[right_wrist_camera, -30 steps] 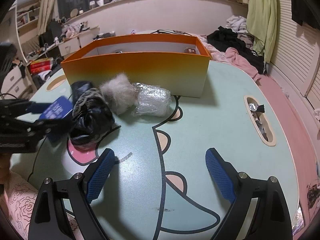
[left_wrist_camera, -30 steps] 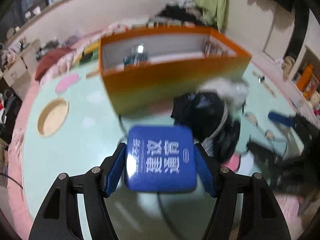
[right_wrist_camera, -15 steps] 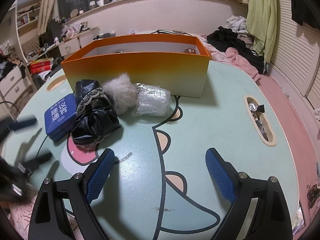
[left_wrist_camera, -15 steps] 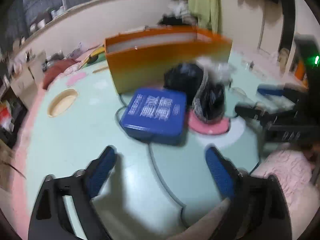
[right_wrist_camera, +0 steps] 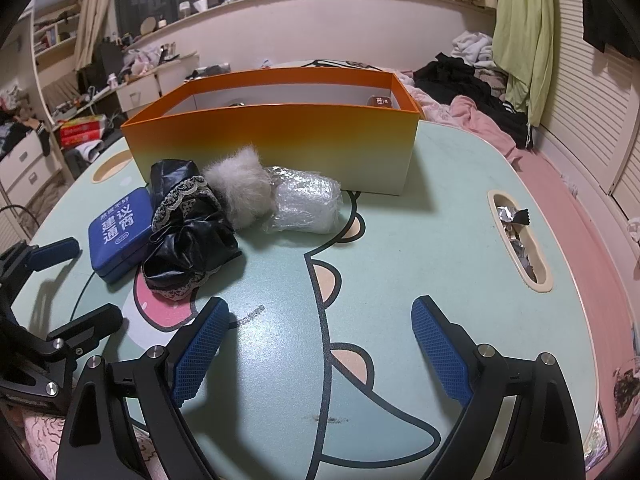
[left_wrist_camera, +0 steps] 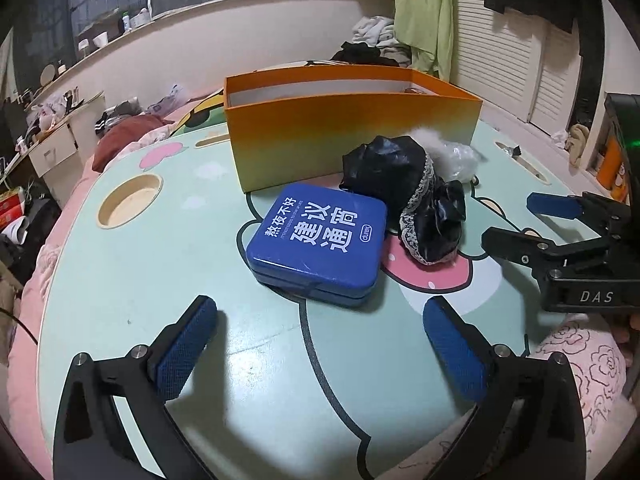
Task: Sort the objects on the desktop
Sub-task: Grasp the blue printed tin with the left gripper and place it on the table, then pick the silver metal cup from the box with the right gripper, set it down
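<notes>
Left wrist view shows the left tongs point(left_wrist_camera: 320, 320) empty, their jaws opening to full spread, and the blue tin point(left_wrist_camera: 318, 240) lying on the tabletop point(left_wrist_camera: 140, 280) in front of the orange box point(left_wrist_camera: 352, 136). Beside the tin, also outside the box, sit black lace fabric point(right_wrist_camera: 188, 236), a fur ball point(right_wrist_camera: 240, 186) and a bubble-wrap bundle point(right_wrist_camera: 306, 206), so most sorting remains. Only the right wrist view shows something already inside the box, plus the right tongs point(right_wrist_camera: 316, 344) spread and empty.
</notes>
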